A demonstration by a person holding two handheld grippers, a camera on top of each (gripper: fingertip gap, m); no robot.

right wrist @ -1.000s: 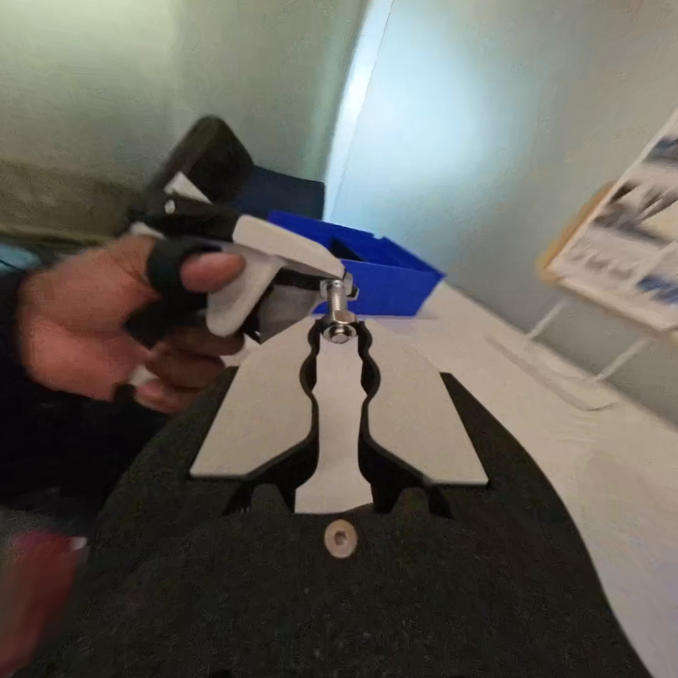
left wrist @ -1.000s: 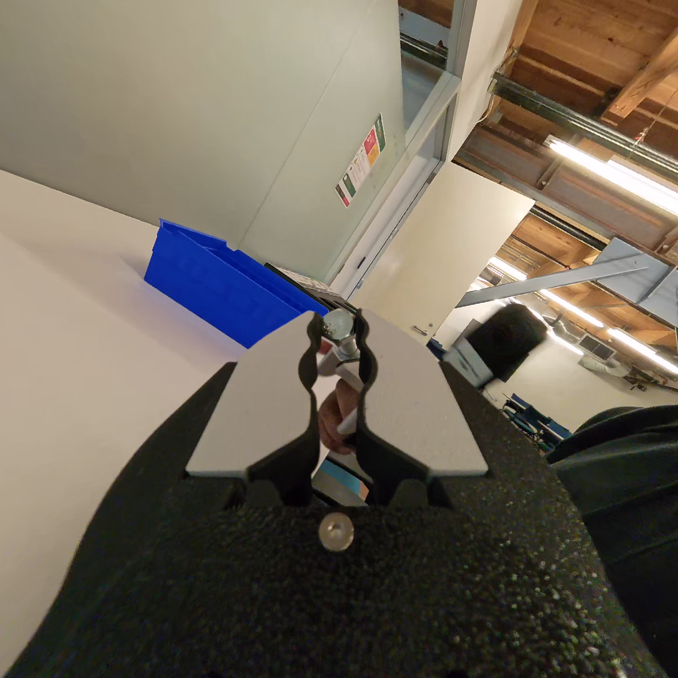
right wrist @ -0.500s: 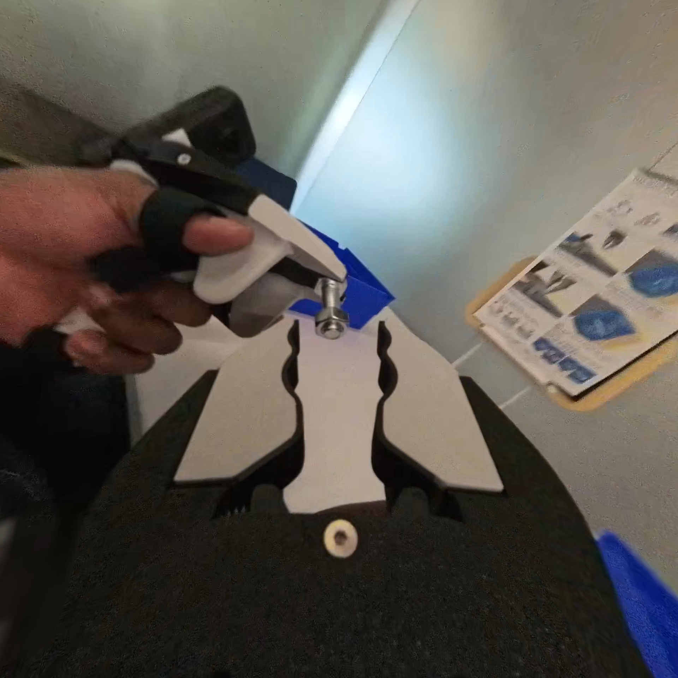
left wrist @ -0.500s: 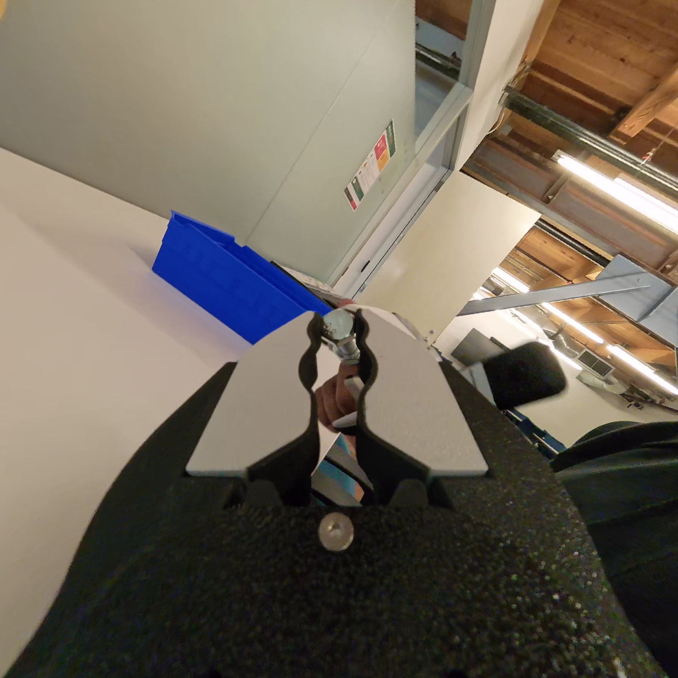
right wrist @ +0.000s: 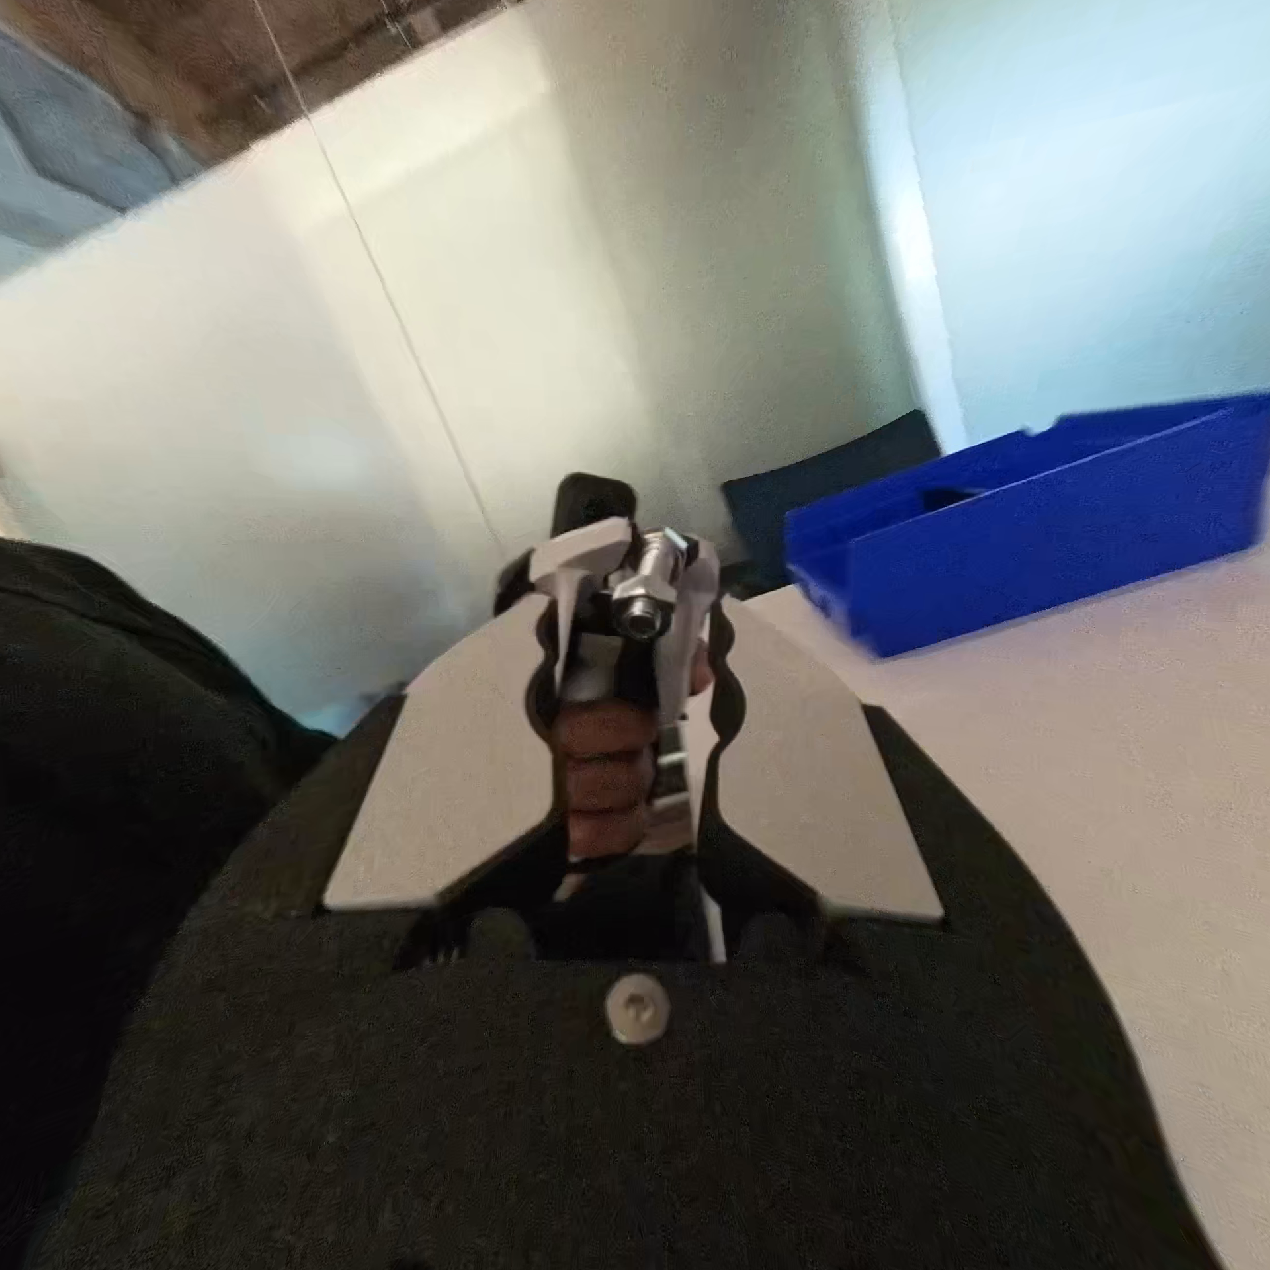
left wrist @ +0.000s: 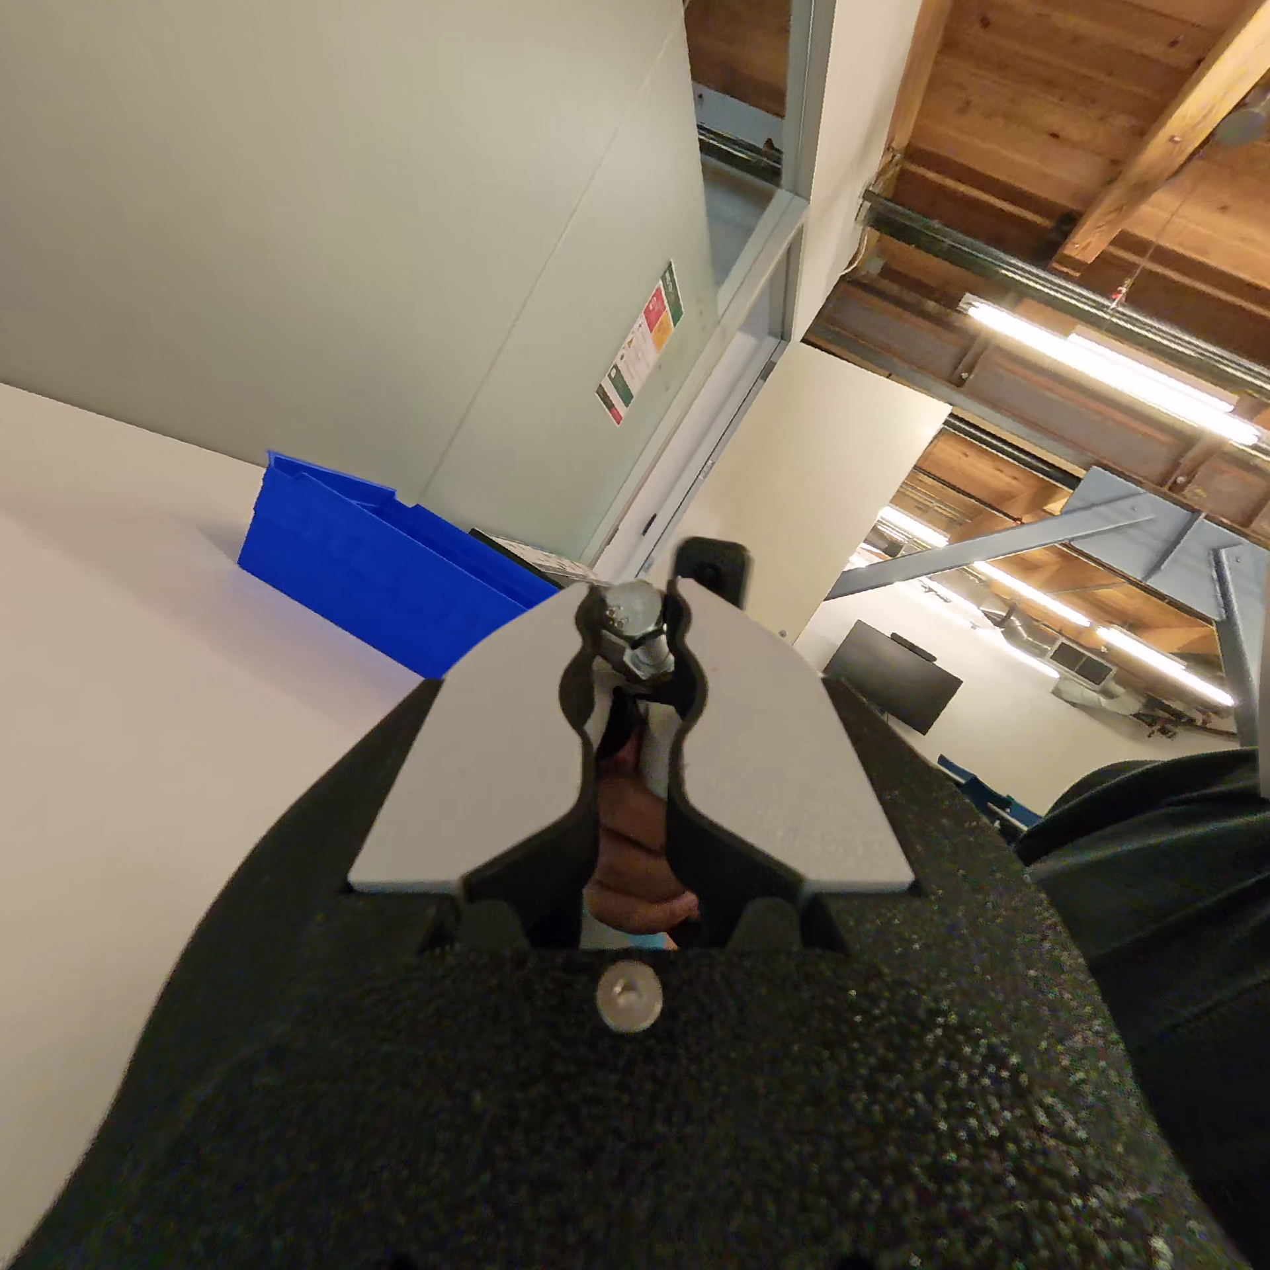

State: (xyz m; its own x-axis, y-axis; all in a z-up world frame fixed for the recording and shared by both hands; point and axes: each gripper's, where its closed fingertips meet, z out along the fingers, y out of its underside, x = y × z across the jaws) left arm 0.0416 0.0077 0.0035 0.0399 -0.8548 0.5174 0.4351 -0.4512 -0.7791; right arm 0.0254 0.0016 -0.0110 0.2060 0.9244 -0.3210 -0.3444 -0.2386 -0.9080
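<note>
A silver bolt [left wrist: 633, 614] with a nut [right wrist: 644, 592] threaded on its shank is sitting at the tips of the left gripper [left wrist: 631, 618], whose jaws are standing narrowly apart with both pads pressing on the bolt's hex head. In the right wrist view the same bolt is pointing its threaded end toward the camera, held up in the air above the white table [left wrist: 137, 687].

The right gripper [right wrist: 632, 618] is standing wide open around the left gripper's tips, its pads clear of the nut and gripping nothing. A second ago it was closed on the nut; half a second ago it was already spread, and the view has since swung round to face the bolt end-on.

A blue bin [left wrist: 371, 570] is resting on the table at the far side, near the wall. Its inside is showing only bare blue walls [right wrist: 1031, 502]; whether anything lies in it cannot be told.

A hand [right wrist: 605, 776] is gripping the left gripper's handle.
</note>
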